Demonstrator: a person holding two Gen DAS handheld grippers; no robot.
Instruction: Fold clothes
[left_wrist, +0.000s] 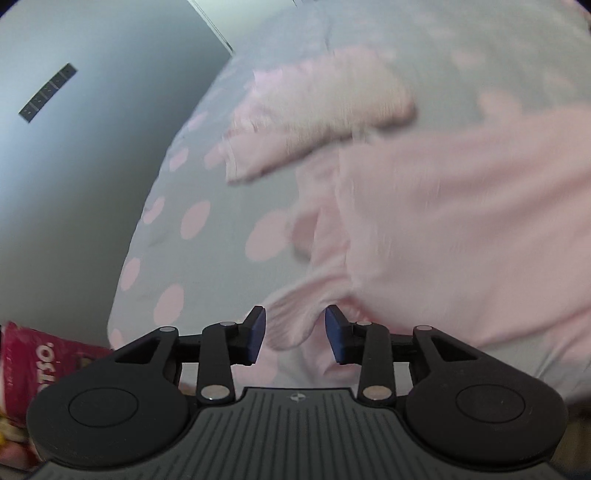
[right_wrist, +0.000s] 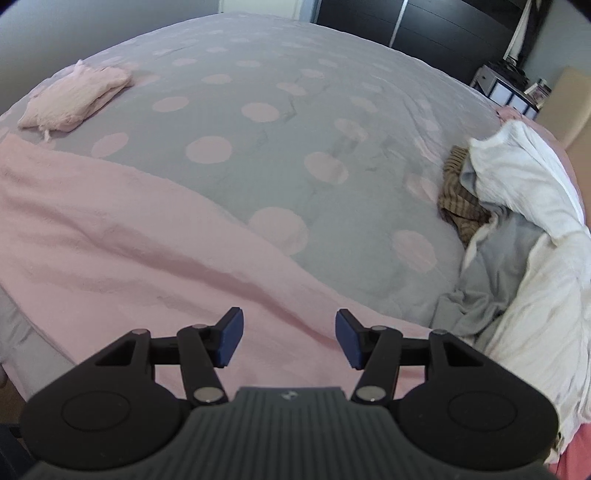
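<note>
Your left claw (left_wrist: 294, 334) stands partly open above the bed (left_wrist: 207, 192). A cuffed end of the pink garment (left_wrist: 461, 236) hangs between its blue pads (left_wrist: 257, 334); the picture is blurred, and the pads do not appear to press on the cloth. Your right claw (right_wrist: 289, 338) is open and empty, above the same pink garment (right_wrist: 110, 243), which lies spread across the near edge of the bed (right_wrist: 295, 129). A folded pink item (right_wrist: 74, 98) rests near the bed's far left corner. A heap of white, grey and brown-striped clothes (right_wrist: 517, 221) lies at the bed's right edge, well apart from the garment.
</note>
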